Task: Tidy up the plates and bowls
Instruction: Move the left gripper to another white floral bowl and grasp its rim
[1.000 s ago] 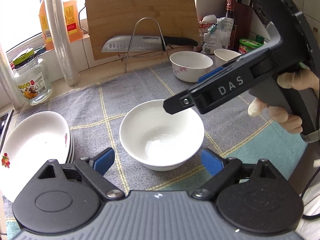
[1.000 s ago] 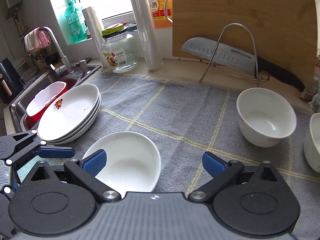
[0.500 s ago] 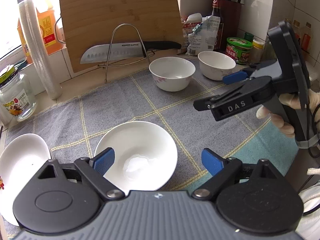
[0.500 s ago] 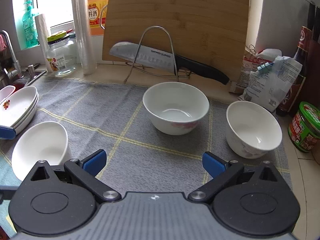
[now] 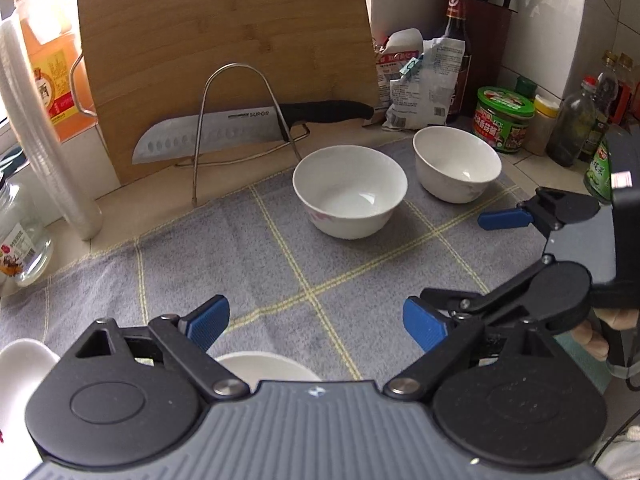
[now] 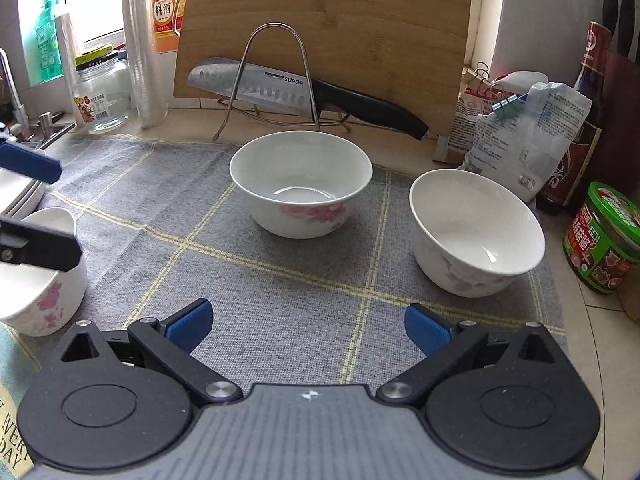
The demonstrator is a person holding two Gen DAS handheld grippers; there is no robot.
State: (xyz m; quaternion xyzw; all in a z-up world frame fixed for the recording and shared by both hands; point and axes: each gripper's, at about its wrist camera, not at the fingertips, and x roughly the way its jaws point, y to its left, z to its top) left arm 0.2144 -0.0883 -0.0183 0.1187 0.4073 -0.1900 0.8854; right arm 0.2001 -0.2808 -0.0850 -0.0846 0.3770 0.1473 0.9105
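1. The left tool [image 5: 316, 322] is held open above the grey checked cloth [image 5: 280, 264] on the table, with nothing between its blue pads [image 5: 210, 320].
2. The right tool [image 6: 306, 326] is likewise held open and empty over the cloth; in the left view it is seen at the right edge, gripped by a hand [image 5: 596, 332].
3. Two white bowls are set side by side on the cloth in front of both tools: the middle bowl [image 6: 300, 188], marked with pink flowers, and the right bowl [image 6: 476, 232], just beside it near the cloth's right edge.
4. Both bowls are seen upright and empty, apart from each other and untouched by either tool.
5. A third bowl [image 6: 40, 280], also flowered, is seen at the left edge of the right view, under the left tool's fingers [image 6: 36, 248]; only its rim [image 5: 268, 366] is shown in the left view, just below that tool's pads.
6. Stacked plates [image 6: 16, 192] are glimpsed at the far left, beyond the third bowl.
7. A knife [image 6: 304, 94] is rested on a wire rack [image 6: 272, 76] against a wooden board [image 6: 328, 24] behind the bowls.
8. A glass jar [image 6: 100, 96], a green-lidded tub [image 6: 604, 236], paper bags [image 6: 520, 136] and a dark bottle [image 6: 588, 120] are lined along the back and right of the table.
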